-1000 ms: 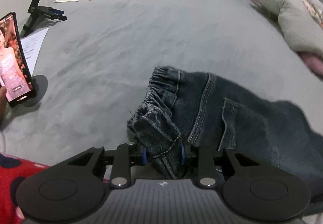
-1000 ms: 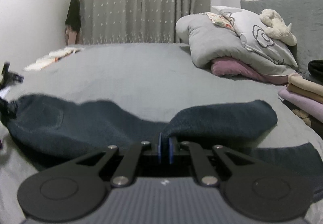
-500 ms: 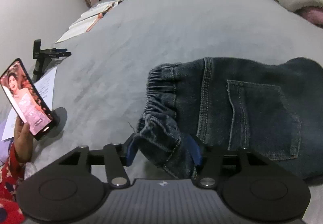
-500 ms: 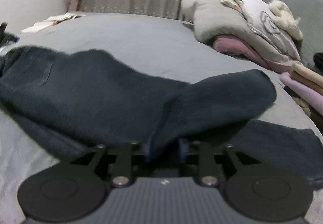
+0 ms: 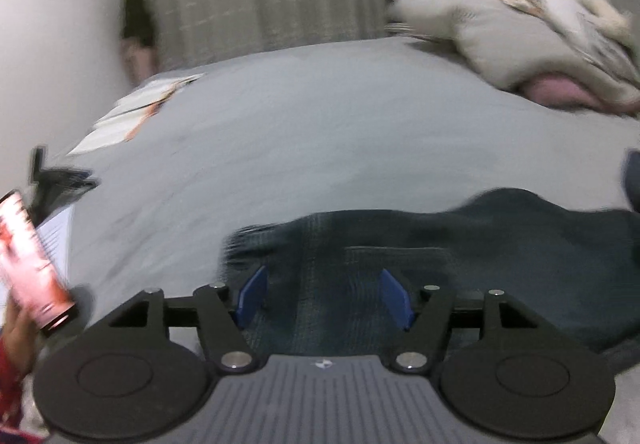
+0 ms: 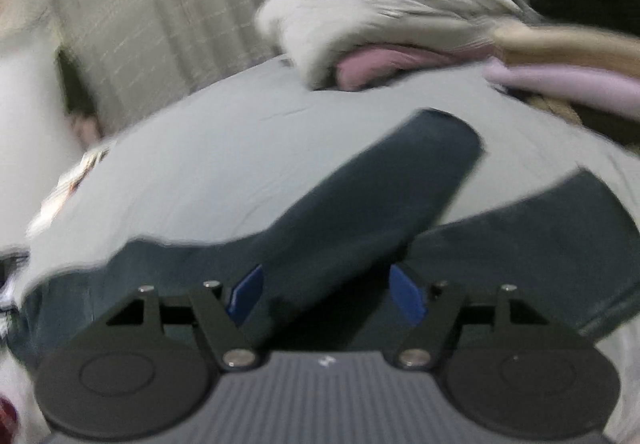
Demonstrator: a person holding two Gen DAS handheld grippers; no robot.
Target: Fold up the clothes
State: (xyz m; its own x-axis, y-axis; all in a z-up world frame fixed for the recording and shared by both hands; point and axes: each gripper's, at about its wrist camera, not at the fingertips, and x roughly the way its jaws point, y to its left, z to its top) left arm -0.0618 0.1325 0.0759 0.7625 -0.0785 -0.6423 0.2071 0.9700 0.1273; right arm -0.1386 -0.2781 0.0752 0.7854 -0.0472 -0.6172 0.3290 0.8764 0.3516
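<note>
Dark blue jeans (image 5: 460,252) lie on the grey bed. Their gathered waistband end sits just in front of my left gripper (image 5: 322,296), which stands open with its blue pads wide apart over the denim and holds nothing. In the right wrist view the jeans (image 6: 380,196) spread out with one leg pointing up to the right and a second leg (image 6: 540,228) lying beside it. My right gripper (image 6: 326,292) is open as well, its pads on either side of the cloth without pinching it. Both views are blurred by motion.
The grey bed cover (image 5: 320,124) stretches ahead. Pillows and a bundled quilt (image 5: 520,36) lie at the far right, with folded clothes (image 6: 568,64) stacked there. Papers (image 5: 132,116) lie at the far left. A hand holds a phone (image 5: 28,268) at the left edge.
Both grippers have opened and let go of the jeans, which now lie on the bed. Both cameras have tilted up and are moving, so the views are blurred.
</note>
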